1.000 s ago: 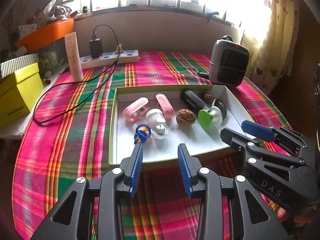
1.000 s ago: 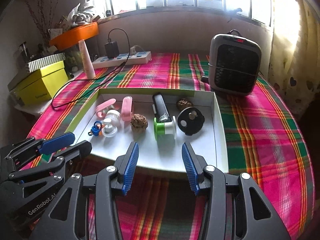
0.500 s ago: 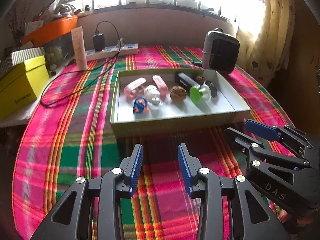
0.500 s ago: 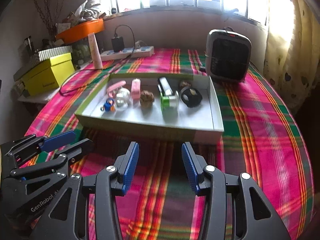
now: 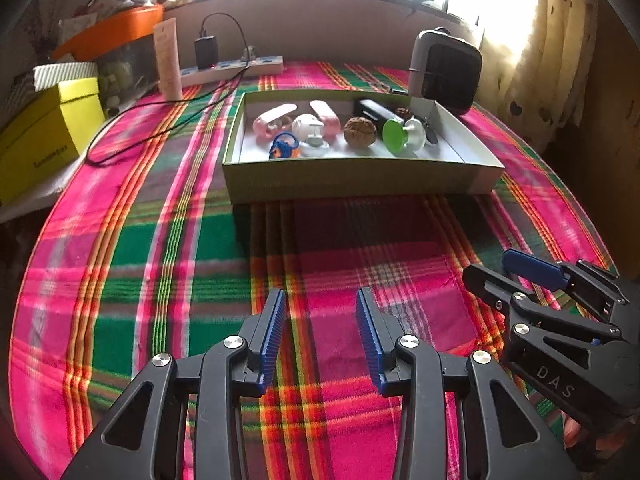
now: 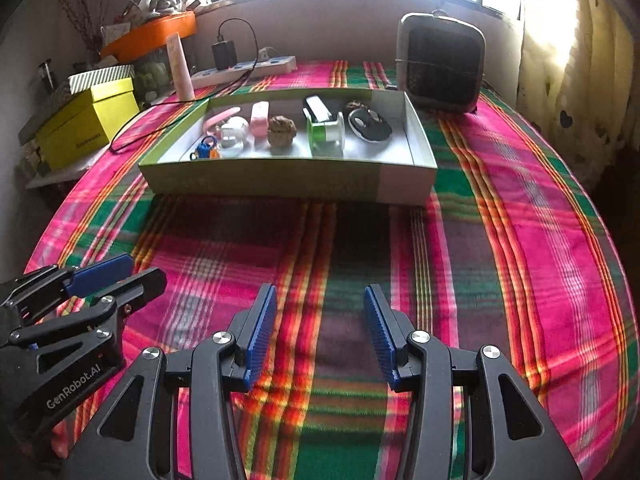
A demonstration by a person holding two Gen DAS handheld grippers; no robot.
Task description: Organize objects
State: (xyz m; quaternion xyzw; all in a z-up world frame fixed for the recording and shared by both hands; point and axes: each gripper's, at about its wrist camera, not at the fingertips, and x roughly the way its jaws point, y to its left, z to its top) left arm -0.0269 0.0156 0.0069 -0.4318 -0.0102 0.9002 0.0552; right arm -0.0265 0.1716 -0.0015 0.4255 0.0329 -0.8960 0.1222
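Observation:
A shallow green-and-white box [image 5: 360, 180] [image 6: 288, 178] sits on the plaid cloth and holds several small objects: pink clips [image 5: 274, 122], a white round piece [image 5: 308, 126], a blue-orange toy [image 5: 284, 147], a walnut [image 5: 360, 131], a green-capped spool [image 5: 394, 131] and a black item [image 6: 370, 124]. My left gripper [image 5: 320, 332] is open and empty, well short of the box. My right gripper [image 6: 320, 328] is open and empty too; it shows at the right of the left wrist view [image 5: 520, 276].
A small grey heater [image 6: 440, 64] stands behind the box at the right. A power strip with charger and cable [image 5: 232, 70], a pink tube [image 5: 168, 64], a yellow box [image 5: 44, 136] and an orange tray [image 6: 152, 34] line the back left.
Both grippers have pulled back from the box toward the near side of the table and stayed open. The box now lies farther away in both views.

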